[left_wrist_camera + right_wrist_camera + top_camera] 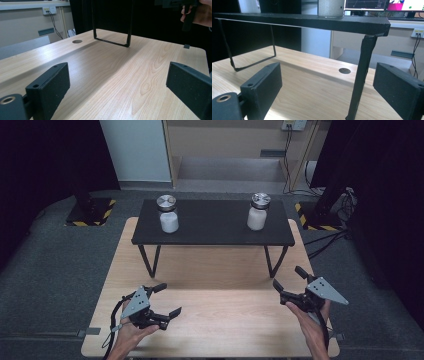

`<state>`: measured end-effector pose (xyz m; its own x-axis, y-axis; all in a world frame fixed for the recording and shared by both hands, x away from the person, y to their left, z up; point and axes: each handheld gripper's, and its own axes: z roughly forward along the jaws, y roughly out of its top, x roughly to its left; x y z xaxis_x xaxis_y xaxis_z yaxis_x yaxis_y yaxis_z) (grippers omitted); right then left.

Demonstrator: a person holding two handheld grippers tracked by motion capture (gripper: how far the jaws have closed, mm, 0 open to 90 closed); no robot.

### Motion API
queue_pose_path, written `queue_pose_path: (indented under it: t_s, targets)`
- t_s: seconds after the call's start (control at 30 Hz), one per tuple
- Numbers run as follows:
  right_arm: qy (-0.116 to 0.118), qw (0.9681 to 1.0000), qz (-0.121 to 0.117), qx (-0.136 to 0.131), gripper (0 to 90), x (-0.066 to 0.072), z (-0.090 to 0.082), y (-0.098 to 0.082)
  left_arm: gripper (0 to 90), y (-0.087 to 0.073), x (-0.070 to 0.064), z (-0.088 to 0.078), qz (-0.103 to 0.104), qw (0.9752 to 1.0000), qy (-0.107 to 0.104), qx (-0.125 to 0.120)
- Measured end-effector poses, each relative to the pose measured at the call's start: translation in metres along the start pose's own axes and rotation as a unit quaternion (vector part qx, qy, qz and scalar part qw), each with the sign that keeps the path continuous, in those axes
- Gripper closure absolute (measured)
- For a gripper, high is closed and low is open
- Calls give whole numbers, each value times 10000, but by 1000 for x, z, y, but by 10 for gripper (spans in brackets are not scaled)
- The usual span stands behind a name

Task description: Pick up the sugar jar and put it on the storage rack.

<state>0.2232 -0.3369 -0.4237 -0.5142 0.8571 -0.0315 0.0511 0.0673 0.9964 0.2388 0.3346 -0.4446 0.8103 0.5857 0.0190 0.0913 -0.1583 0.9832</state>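
Two glass jars with metal lids and white contents stand on a low black shelf (pixel 215 222): one jar (pixel 168 214) at its left, the other jar (pixel 258 212) at its right. My left gripper (pixel 168 299) hovers over the near left of the wooden table (pixel 210 320), open and empty. My right gripper (pixel 288 277) is at the near right, also open and empty, well short of the shelf. In the left gripper view the left gripper (pixel 117 85) faces bare wood. In the right gripper view the right gripper (pixel 327 87) faces the shelf (pixel 312 22) and its leg (pixel 362 75).
The shelf rests on thin black wire legs (pixel 150 260) over the table's far half. A round cable hole (pixel 344 70) is in the tabletop. Dark carpet surrounds the table, with cables (pixel 325 240) on the floor at the right. The other hand's gripper (pixel 187 15) shows far off.
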Motion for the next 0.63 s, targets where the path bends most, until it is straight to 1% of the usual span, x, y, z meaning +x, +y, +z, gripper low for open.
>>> queue_pose_path:
  t_s: [0.1,0.23,0.63]
  targets:
    - [91,9999,68,-54,84,-3,-1,-1,36,0,0,1,-1,10000,-6,15]
    - [170,9998,75,-60,83,-5,0,-2,36,0,0,1,9,10000,-14,21]
    - [207,9998,64,-39,84,-4,1,-2,36,0,0,1,7,10000,-15,25]
